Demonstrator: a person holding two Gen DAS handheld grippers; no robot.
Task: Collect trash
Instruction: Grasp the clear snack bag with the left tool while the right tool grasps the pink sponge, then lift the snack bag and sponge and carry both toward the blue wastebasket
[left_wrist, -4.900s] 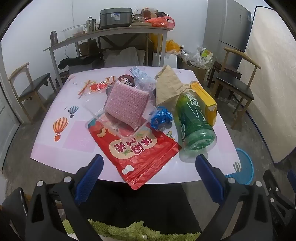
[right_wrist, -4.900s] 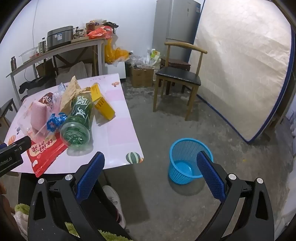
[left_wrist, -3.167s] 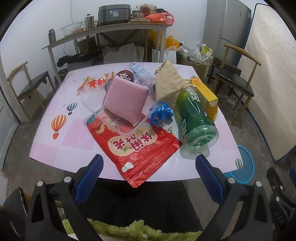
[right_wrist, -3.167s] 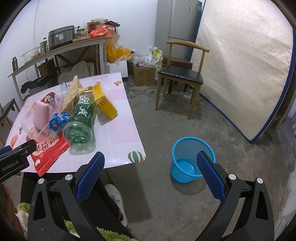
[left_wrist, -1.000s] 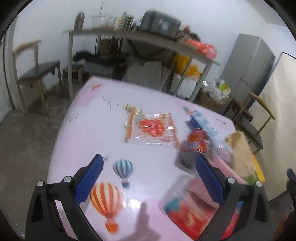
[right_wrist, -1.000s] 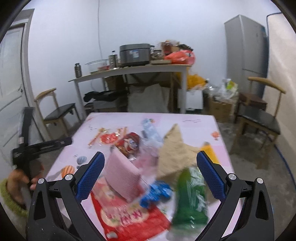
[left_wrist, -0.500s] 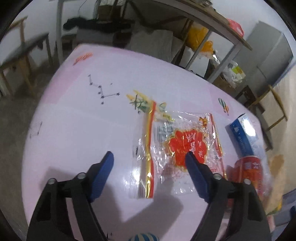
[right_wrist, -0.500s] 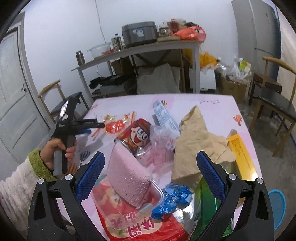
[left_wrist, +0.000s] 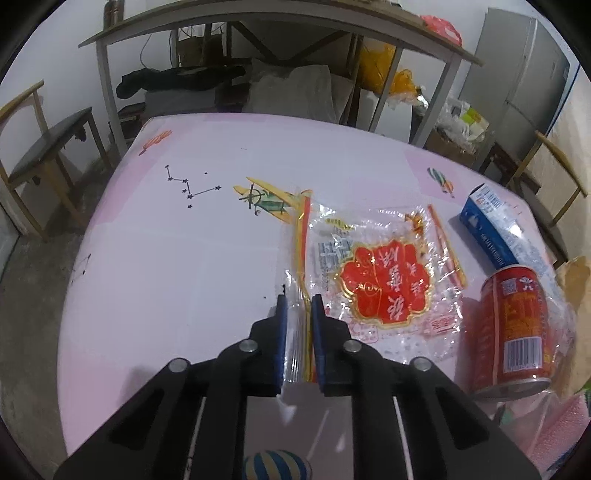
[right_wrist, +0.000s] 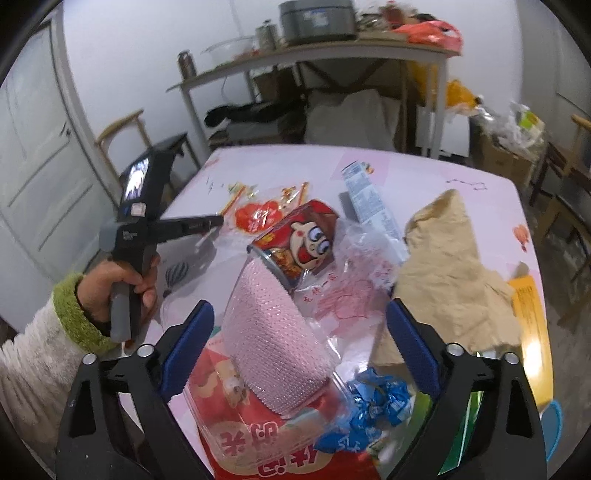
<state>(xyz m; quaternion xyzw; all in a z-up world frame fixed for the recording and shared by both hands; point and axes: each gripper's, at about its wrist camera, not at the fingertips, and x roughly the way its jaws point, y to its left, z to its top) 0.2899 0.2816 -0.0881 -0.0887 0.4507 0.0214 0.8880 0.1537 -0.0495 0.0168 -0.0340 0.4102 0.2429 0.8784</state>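
Wrapper (left_wrist: 384, 280), clear with red label, flat on pink table (left_wrist: 177, 266); edge pinched in left gripper (left_wrist: 298, 306), jaws just closing. Right gripper (right_wrist: 297, 325) spread wide over pink sponge (right_wrist: 273, 347).

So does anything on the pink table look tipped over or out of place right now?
Yes. The red can lies on its side beside the clear wrapper, partly under loose plastic. The blue carton is also lying flat. Nothing looks spilled.
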